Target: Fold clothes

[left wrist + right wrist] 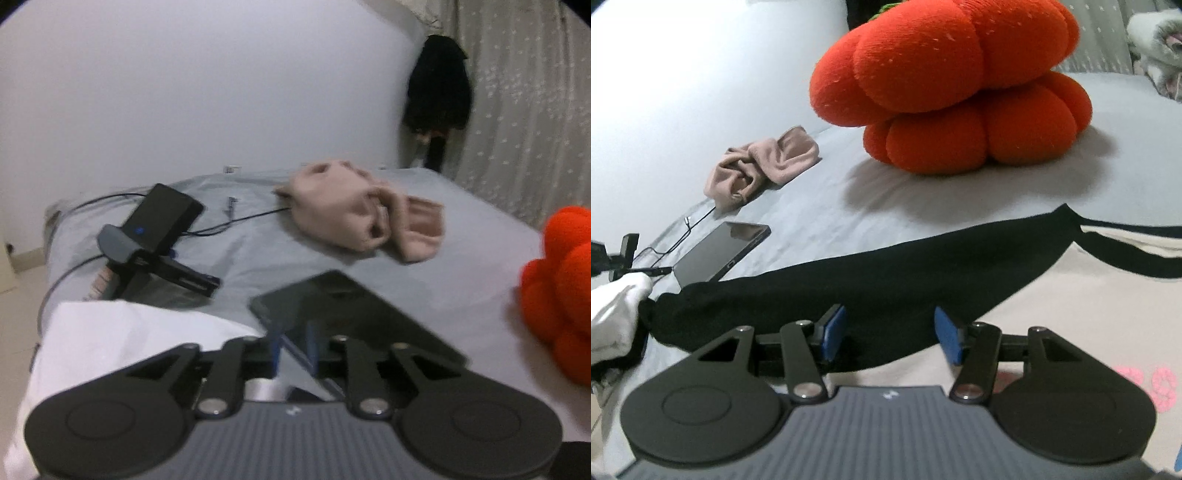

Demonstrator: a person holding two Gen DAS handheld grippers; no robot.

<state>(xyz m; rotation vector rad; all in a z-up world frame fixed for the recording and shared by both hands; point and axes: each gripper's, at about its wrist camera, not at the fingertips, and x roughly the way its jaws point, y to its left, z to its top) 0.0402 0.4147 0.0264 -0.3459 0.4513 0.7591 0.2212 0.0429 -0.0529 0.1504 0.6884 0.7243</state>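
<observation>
Right gripper (890, 338) released, jaws wide over black sleeve (849, 280) of cream shirt (1071, 314). Left gripper (293, 349) jaws nearly together; grasp of anything cannot tell. Tablet (354, 314) just ahead on bed (258, 251).

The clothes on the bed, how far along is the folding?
Nothing looks finished yet. The beige and black shirt lies spread flat, with the right gripper open over its black sleeve. The left gripper hangs above the bed beside a white cloth, apparently gripping nothing. The crumpled pink garment waits untouched near the tablet.
</observation>
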